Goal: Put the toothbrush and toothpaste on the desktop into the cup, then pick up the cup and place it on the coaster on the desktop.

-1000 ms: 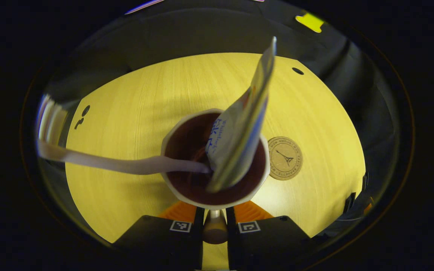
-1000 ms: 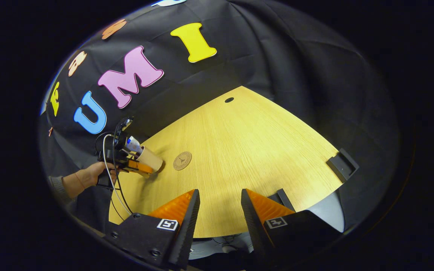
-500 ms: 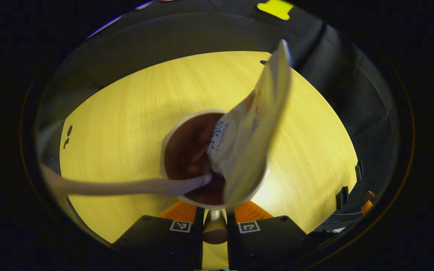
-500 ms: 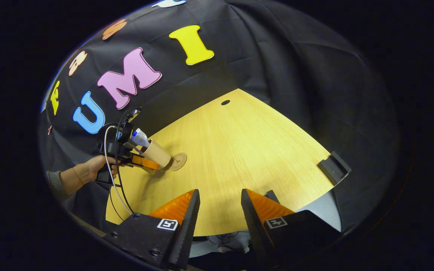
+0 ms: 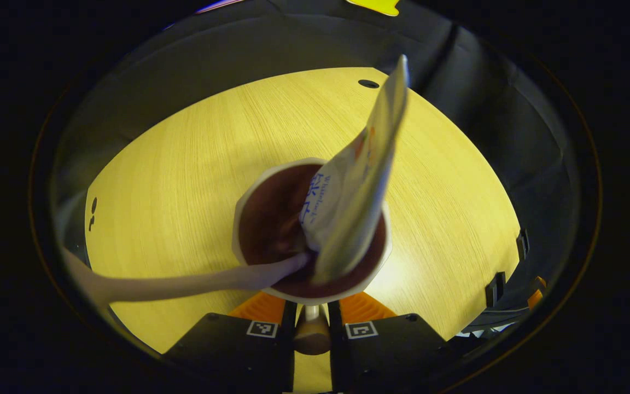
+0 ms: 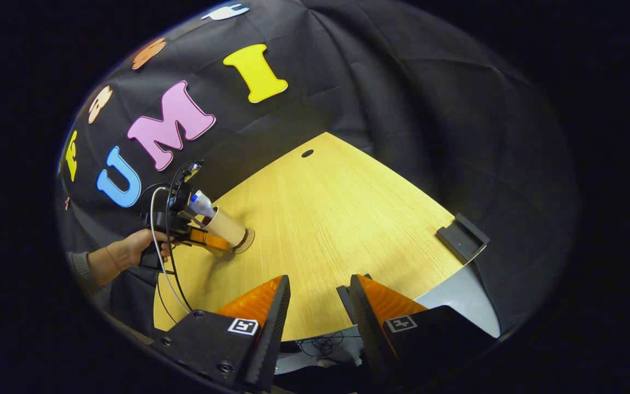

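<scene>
The cup (image 5: 310, 232) sits clamped between the fingers of the left gripper (image 5: 311, 311), whose jaws press on its lower wall from either side; the toothpaste (image 5: 356, 186) stands in it, leaning toward the far rim, and the toothbrush (image 5: 184, 283) slants out over the left edge. A second ago the coaster lay in plain sight on the desktop (image 5: 194, 164) to the right of the cup in the left gripper view; it is now hidden beneath the cup there. The right gripper view confirms this from farther off: the cup's base now overlaps the coaster (image 6: 245, 240), which earlier lay apart from it. Both items being inside, the placement appears nearly complete; whether the base is fully seated cannot be told. The right gripper (image 6: 318, 306) hangs spread and empty, well apart from the cup.
</scene>
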`<state>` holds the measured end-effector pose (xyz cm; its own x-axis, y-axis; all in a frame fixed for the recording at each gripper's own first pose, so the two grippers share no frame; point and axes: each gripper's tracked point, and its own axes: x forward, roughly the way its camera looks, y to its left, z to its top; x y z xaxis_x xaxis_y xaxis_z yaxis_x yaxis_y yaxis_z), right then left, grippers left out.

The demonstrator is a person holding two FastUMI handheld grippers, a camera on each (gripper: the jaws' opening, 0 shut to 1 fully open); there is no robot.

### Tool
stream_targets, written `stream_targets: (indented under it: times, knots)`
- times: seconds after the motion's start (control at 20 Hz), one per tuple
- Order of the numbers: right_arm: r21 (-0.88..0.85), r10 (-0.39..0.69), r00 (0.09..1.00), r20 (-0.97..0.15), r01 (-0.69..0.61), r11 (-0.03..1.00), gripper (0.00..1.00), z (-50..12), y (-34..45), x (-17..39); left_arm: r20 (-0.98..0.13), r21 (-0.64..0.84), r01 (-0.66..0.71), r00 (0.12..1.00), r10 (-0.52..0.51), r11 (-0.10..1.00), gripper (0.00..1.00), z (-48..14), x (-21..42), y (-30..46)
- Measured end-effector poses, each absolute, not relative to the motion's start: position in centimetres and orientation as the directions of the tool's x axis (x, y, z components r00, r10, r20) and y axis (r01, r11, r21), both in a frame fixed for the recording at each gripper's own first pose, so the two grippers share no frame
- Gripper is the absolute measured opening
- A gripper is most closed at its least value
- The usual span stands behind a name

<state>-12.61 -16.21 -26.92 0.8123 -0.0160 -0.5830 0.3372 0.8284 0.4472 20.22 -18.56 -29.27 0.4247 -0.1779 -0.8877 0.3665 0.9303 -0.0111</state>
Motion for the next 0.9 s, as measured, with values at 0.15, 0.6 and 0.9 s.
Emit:
stream_targets:
  times: [0.15, 0.6, 0.9]
  knots:
    - [0.451, -0.016, 0.811, -0.585, 0.341, 0.825, 0.69, -27.0, -16.2, -12.6, -0.891, -0.002, 0.373, 0.421, -0.171, 0.928, 0.30, -29.6, 20.1, -18.8]
    - [0.445, -0.014, 0.807, -0.590, 0.340, 0.829, 0.69, -27.5, -16.2, -12.9, -0.893, 0.006, 0.368, 0.421, -0.161, 0.930, 0.30, -30.5, 20.3, -18.9]
    - [0.447, -0.017, 0.808, -0.589, 0.344, 0.826, 0.69, -28.0, -16.2, -13.5, -0.900, 0.014, 0.372, 0.408, -0.150, 0.928, 0.36, -30.8, 19.9, -19.3]
